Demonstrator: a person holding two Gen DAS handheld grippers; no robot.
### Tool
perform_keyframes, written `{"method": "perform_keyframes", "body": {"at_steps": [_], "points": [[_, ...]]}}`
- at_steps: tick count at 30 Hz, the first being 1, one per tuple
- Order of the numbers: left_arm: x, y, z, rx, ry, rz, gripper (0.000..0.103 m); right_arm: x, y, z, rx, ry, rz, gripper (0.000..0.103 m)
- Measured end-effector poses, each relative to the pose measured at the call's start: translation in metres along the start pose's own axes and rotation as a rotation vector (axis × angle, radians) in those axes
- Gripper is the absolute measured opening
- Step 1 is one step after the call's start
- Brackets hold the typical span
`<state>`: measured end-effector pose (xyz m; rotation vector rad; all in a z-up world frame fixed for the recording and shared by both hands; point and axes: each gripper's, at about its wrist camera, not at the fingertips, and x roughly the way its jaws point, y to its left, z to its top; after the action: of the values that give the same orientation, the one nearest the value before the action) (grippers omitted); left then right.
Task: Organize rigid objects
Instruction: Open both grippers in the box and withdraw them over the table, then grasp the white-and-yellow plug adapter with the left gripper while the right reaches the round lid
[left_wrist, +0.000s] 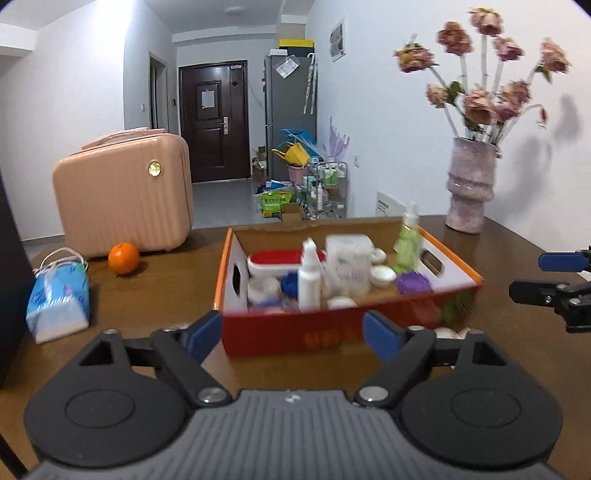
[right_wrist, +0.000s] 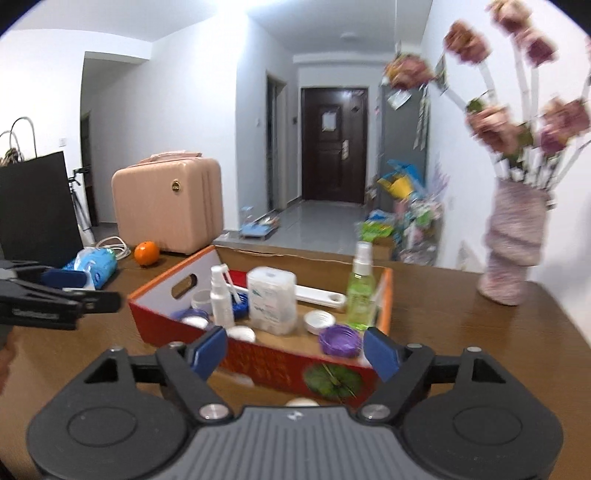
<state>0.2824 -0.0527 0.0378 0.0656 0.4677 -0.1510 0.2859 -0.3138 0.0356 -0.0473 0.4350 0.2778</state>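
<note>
On the brown wooden table (left_wrist: 155, 295) an orange-rimmed cardboard box (left_wrist: 332, 336) holds a white spray bottle (left_wrist: 309, 280), green spray bottle (right_wrist: 360, 291) and purple lid (right_wrist: 339, 340). Left gripper (left_wrist: 291, 332) and right gripper (right_wrist: 295, 350) hover before the box, both spread apart and empty.

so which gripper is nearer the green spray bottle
Right. The green spray bottle stands at the box's right end, just ahead of the right gripper. The left gripper faces the box's middle front, with the bottle further off to its right.
</note>
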Motion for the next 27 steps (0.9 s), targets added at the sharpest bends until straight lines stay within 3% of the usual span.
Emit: {"method": "perform_keyframes", "body": {"at_steps": [6, 9, 13, 19, 24, 27], "points": [[-0.045, -0.013, -0.059, -0.02, 0.026, -0.032, 0.099, -0.051, 0.013, -0.062, 0.071, -0.018, -0.006, 0.085], [-0.042, -0.021, -0.08, 0.006, 0.102, -0.041, 0.099, -0.058, 0.018, -0.091, 0.12, 0.019, 0.009, 0.085], [-0.041, -0.02, -0.086, -0.008, 0.12, -0.042, 0.099, -0.058, 0.027, -0.108, 0.091, 0.069, -0.005, 0.085], [-0.035, -0.018, -0.085, -0.021, 0.122, -0.049, 0.1, -0.047, 0.025, -0.099, 0.129, 0.07, -0.017, 0.083], [-0.017, -0.016, -0.086, -0.033, 0.147, -0.048, 0.1, -0.014, 0.016, -0.08, 0.119, 0.073, -0.03, 0.071], [-0.006, -0.015, -0.082, -0.039, 0.151, -0.052, 0.1, 0.008, 0.01, -0.068, 0.123, 0.074, -0.025, 0.07]]}}
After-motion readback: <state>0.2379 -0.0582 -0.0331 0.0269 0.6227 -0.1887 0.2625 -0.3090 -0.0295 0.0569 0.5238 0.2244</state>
